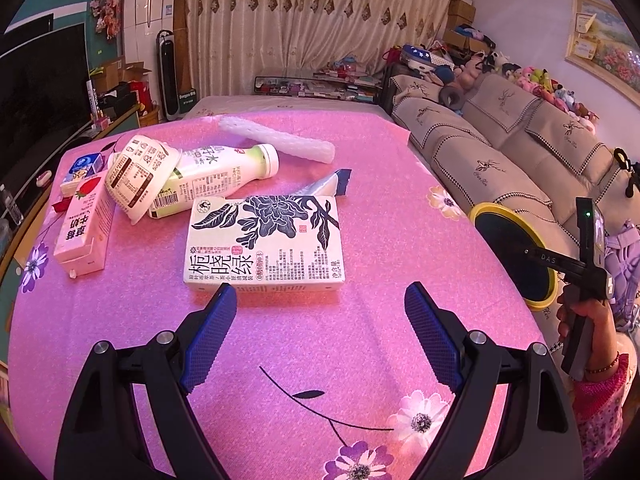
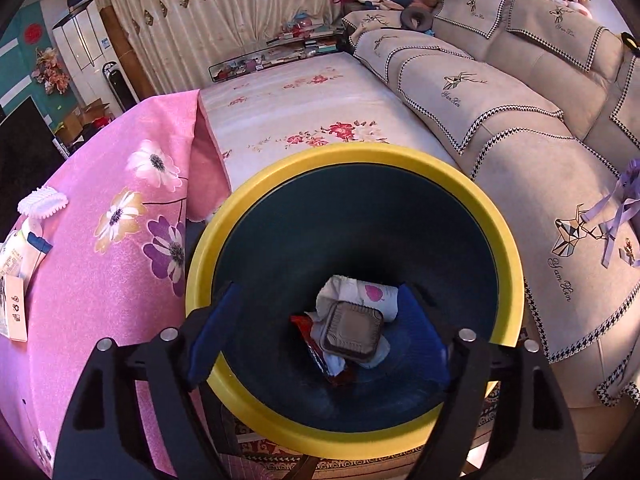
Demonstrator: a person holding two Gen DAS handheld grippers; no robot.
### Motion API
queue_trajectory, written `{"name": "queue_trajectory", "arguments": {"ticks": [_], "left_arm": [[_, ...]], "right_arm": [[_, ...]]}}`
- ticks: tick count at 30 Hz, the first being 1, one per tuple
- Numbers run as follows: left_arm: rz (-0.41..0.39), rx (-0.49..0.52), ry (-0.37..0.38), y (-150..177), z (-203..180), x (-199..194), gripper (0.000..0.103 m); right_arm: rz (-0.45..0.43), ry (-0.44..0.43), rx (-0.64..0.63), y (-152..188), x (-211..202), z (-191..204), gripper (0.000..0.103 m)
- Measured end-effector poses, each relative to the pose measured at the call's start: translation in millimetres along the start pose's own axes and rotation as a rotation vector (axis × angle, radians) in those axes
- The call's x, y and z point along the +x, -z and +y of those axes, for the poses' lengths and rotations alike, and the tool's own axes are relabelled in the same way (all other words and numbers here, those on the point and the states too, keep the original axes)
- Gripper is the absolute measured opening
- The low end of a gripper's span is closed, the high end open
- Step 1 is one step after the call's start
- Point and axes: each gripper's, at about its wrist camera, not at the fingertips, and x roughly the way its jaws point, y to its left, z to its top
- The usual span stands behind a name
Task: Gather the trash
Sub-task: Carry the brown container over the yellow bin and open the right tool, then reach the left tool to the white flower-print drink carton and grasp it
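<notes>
My left gripper [image 1: 320, 292] stands open just above the pink tablecloth, its fingertips close to the near edge of a white tea carton [image 1: 264, 240] with dark flower print. Behind the carton lie a white bottle [image 1: 216, 176], a paper cup [image 1: 136, 176], a pink strawberry milk carton [image 1: 84, 232], a small blue carton [image 1: 82, 166], a white foam sleeve [image 1: 280, 140] and a silver-blue wrapper [image 1: 324, 186]. My right gripper [image 2: 318, 292] is open over the yellow-rimmed bin [image 2: 352, 156], nothing between its pads. At the bin's bottom lie a brown square tray [image 2: 352, 330], white wrappers [image 2: 360, 294] and a red wrapper [image 2: 316, 340].
The bin [image 1: 516, 256] stands off the table's right edge, between the table and a beige sofa [image 1: 500, 140]. A hand [image 1: 580, 316] in a pink sleeve holds the other tool beside it. A dark TV [image 1: 40, 92] is at the left, curtains behind.
</notes>
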Motion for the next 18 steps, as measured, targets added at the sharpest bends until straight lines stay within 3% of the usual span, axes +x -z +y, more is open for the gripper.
{"name": "queue_trajectory", "arguments": {"ticks": [8, 13, 18], "left_arm": [[0.015, -0.012, -0.035, -4, 10, 15, 0.085], [0.014, -0.043, -0.061, -9, 36, 23, 0.085], [0.023, -0.063, -0.035, -10, 63, 30, 0.085]], "right_arm": [[-0.002, -0.031, -0.008, 0, -3, 11, 0.078], [-0.010, -0.038, -0.016, -1, -6, 16, 0.078], [-0.017, -0.044, -0.019, -2, -8, 18, 0.078]]}}
